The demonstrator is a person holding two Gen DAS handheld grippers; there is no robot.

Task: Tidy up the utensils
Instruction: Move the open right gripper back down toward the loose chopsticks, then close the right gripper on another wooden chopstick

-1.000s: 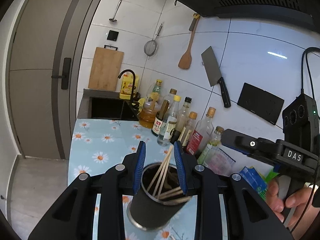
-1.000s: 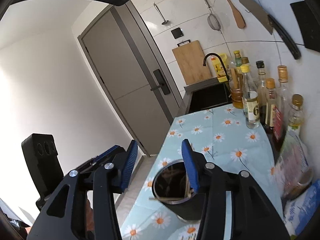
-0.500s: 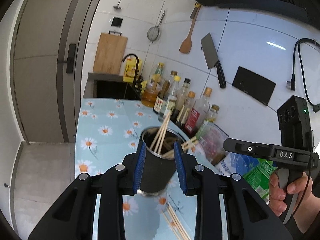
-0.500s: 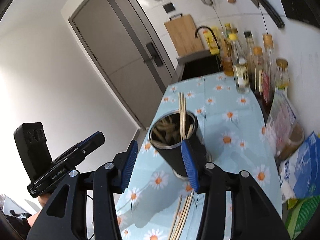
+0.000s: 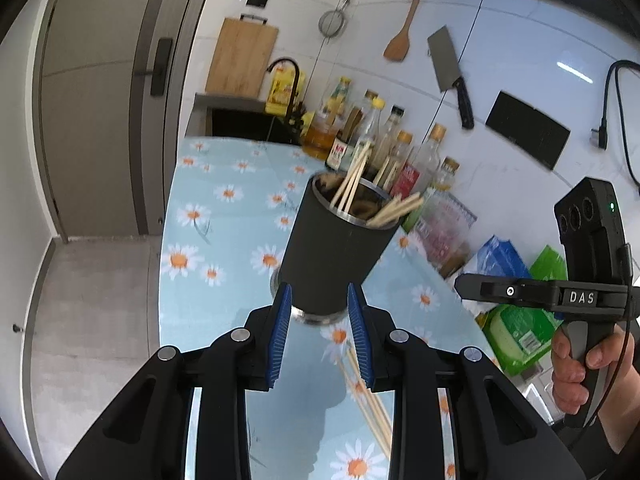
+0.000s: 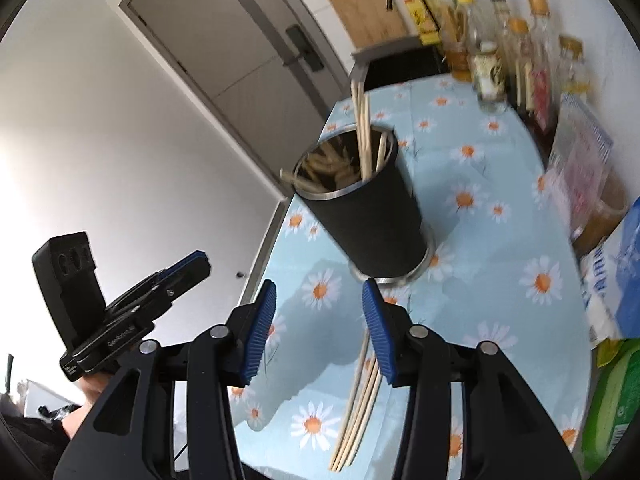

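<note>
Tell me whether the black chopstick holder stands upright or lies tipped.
Upright: the black holder stands on its steel base on the tablecloth, chopsticks poking from its open top.

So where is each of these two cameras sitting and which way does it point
Left wrist: on the left gripper, looking forward and down at the black chopstick holder and wall bottles; the right hand shows.
Right wrist: on the right gripper, facing the holder, the door behind; the left gripper shows.
Shared: holder, loose chopsticks, daisy tablecloth.
</note>
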